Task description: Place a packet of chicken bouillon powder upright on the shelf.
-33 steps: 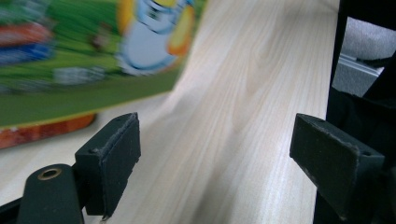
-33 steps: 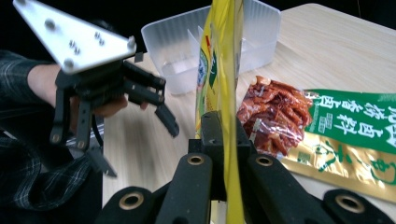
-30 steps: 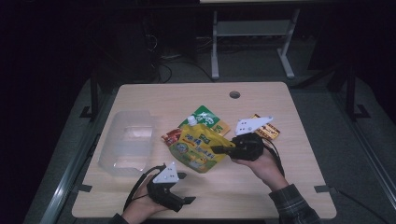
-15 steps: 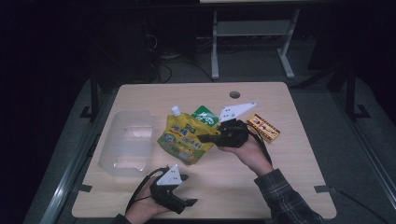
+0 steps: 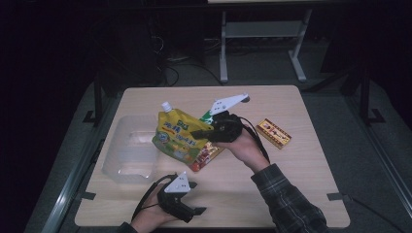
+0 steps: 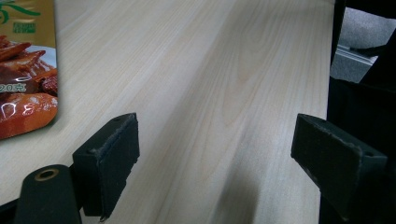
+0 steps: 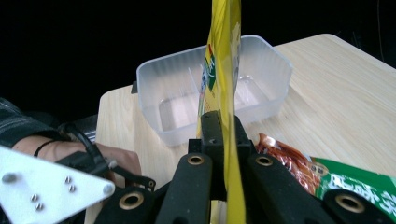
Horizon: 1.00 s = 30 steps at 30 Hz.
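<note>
From above, the right gripper (image 5: 197,132) is clamped on the edge of a yellow spouted pouch (image 5: 177,134), which is lifted and tilted just to the right of the clear plastic tub (image 5: 127,156). Under the pouch's lower corner, still on the counter (image 5: 301,194), lies a red and green snack packet (image 5: 206,153). A small brown box (image 5: 274,133) sits well to the right of the tub, past the person's right hand. The left gripper (image 5: 192,198) rests low on the counter just below the tub.

Along the left gripper's jaws, the two pads (image 6: 109,161) stand wide apart with bare wood between them; the snack packet (image 6: 25,70) shows at the upper left.

Along the right gripper's jaws, the pouch (image 7: 224,93) hangs edge-on, pinched tight between the black jaws, with the tub (image 7: 210,88) right behind it and the snack packet (image 7: 327,177) on the counter to the tub's right.
</note>
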Available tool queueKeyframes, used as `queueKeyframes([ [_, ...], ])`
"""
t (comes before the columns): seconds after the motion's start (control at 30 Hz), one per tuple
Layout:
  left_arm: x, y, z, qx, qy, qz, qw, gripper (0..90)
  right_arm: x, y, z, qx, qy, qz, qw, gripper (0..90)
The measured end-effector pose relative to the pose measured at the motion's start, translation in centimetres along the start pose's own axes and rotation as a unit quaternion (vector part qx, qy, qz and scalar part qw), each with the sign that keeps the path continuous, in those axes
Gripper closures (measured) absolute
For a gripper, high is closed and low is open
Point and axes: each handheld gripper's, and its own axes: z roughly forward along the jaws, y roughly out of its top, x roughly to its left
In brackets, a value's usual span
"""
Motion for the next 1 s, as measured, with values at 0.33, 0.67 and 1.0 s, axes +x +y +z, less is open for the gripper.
queueKeyframes([
  [0.33,0.0,0.0,0.2,0.008,-0.002,0.012,0.9999,14.7,0.2,2.1,2.6,0.006,0.014,-0.001,0.9999,90.0],
  [0.67,-0.2,-0.1,0.2,0.003,-0.005,0.007,1.0,14.8,0.9,3.9,5.5,0.006,0.029,-0.005,0.9995,90.0],
  [1.0,-0.4,-0.2,0.2,0.004,-0.011,0.01,0.9999,14.7,1.6,5.6,8.2,0.012,0.041,-0.008,0.999,90.0],
])
